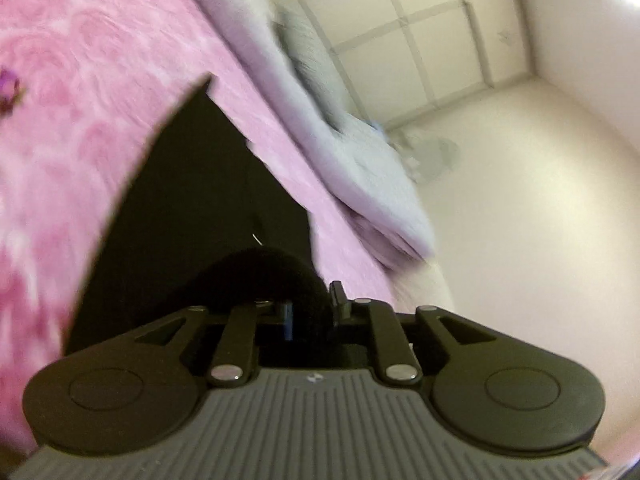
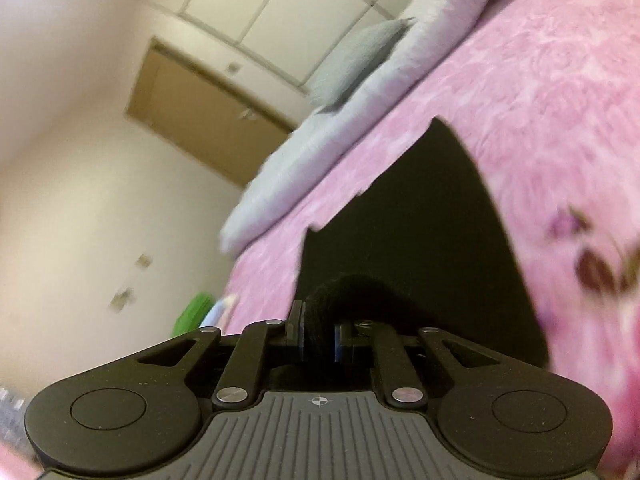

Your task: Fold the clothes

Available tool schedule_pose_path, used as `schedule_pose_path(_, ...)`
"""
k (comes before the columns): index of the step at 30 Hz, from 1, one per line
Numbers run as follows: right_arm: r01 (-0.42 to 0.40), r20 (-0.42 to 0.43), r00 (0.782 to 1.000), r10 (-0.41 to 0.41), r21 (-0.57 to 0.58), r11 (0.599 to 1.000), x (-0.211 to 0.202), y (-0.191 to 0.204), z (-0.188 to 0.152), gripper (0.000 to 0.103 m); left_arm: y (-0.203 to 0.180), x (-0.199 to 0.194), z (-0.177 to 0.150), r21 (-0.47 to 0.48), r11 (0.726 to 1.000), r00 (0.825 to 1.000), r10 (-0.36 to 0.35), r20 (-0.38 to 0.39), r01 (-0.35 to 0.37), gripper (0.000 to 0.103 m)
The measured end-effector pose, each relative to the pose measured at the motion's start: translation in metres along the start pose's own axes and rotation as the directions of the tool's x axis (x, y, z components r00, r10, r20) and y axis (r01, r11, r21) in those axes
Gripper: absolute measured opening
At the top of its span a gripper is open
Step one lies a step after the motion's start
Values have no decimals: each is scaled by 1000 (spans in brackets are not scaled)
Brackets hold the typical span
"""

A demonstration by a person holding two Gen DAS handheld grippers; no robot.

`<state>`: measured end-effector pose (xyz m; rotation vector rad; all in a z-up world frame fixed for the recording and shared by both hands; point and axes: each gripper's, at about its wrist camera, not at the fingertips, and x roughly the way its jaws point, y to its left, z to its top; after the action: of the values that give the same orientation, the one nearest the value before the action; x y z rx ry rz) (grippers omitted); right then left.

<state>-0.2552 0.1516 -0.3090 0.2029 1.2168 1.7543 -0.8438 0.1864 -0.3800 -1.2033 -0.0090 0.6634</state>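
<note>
A black garment (image 1: 192, 200) stretches away from my left gripper (image 1: 312, 304) over the pink flowered bedspread (image 1: 80, 80). The left jaws are shut on a bunched fold of the black cloth. In the right wrist view the same black garment (image 2: 420, 220) hangs in front of my right gripper (image 2: 318, 336), whose jaws are shut on another bunched edge of it. Both views are tilted and blurred. The garment's far end reaches a point against the pink spread.
A white fluffy blanket (image 1: 360, 168) and a pale grey pillow (image 2: 360, 56) lie along the bed's far side. Beyond are cream walls, white cupboard doors (image 2: 280, 12) and a brown door (image 2: 200, 120). Something green (image 2: 192, 312) lies low beside the bed.
</note>
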Motion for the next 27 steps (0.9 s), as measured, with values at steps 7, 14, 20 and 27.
schedule_pose_path(7, 157, 29, 987, -157, 11, 988, 47, -47, 38, 63, 25, 33, 38, 54, 990, 991, 134, 2, -134, 32)
schedule_pose_path(14, 168, -102, 976, -195, -223, 960, 66, -61, 35, 63, 38, 52, 28, 208, 954, 966, 240, -90, -218, 32)
schedule_pose_path(20, 157, -183, 955, -234, -356, 921, 86, -62, 19, 63, 39, 67, 21, 313, 920, 954, 280, -108, -234, 32)
schedule_pose_path(27, 171, -156, 955, -253, -408, 897, 100, -63, 22, 63, 30, 95, 25, 484, 837, 934, 342, -98, -256, 31)
